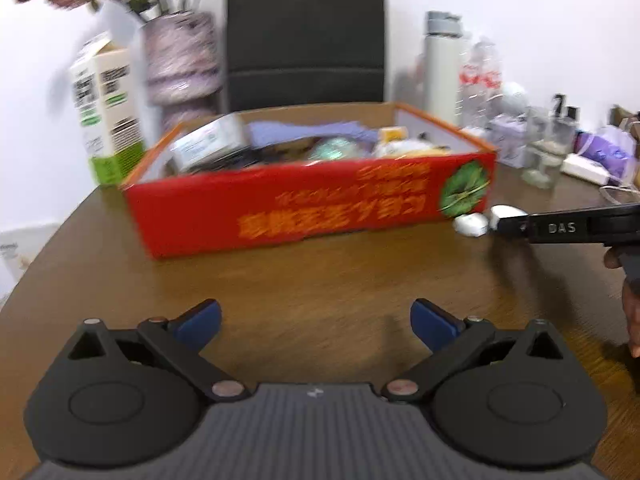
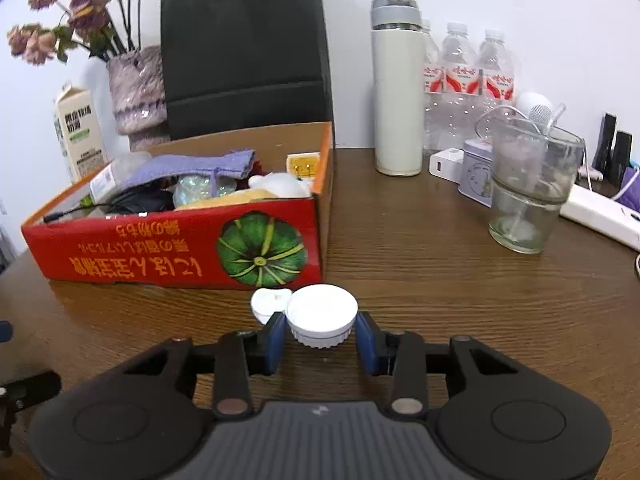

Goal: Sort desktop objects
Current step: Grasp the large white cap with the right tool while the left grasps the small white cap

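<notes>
Beside the red box [image 2: 172,248], right gripper [image 2: 321,334] flanks white jar [image 2: 322,314]

both wrist views facing red box [image 1: 304,208]

White wall [image 2: 520,8], wooden table [image 2: 420,264]

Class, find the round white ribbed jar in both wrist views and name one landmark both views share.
Left wrist view: white jar, right of middle, at the red box's near right corner, partly behind the right gripper.
Right wrist view: white jar, lower centre, between the blue fingers.
Shared landmark: red box.
</notes>
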`<state>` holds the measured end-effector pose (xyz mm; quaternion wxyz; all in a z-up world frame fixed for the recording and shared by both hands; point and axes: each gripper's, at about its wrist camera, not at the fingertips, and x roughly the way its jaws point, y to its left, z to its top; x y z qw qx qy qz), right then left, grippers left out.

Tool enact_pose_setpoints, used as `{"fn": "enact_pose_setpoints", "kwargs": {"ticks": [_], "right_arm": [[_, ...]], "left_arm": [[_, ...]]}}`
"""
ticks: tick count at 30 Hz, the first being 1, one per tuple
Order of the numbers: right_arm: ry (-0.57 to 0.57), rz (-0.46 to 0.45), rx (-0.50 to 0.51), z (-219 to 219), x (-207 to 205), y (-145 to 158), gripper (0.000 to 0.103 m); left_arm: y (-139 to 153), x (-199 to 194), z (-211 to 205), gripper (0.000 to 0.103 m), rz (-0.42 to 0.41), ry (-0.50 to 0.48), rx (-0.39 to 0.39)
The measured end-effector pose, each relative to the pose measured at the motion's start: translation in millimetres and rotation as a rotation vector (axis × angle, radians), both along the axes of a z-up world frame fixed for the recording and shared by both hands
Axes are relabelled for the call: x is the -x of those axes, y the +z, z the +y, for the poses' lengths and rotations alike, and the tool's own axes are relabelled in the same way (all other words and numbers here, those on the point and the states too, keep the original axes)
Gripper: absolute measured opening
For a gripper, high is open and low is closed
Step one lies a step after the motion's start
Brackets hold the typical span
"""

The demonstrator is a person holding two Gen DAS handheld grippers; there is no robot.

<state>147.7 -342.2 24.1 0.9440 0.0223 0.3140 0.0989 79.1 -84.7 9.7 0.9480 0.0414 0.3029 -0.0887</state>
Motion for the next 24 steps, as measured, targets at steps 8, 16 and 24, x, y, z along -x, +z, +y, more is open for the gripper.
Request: {"fn": "enact_pose_setpoints", "kwargs": {"ticks": [8,16,24], "right_arm": [[-0.103,-0.054,-0.056,-35.2,4.0,17.2,0.037],[-0.131,-0.047,-0.126,-48.6,0.3,17.9,0.037],[-0.118,-0.059,-0.112,-42.7,2.7,20.2,0.037]], "left_arm": [[13.3,-36.3,-91.6,0.075,0.031,-0.134,0.045],[-4.0,-71.4,-132.8,0.057,0.062,-0.072,-0.012],[-11.7,-73.1,-133.1,0.026,0.064,-0.06,0.008]]}}
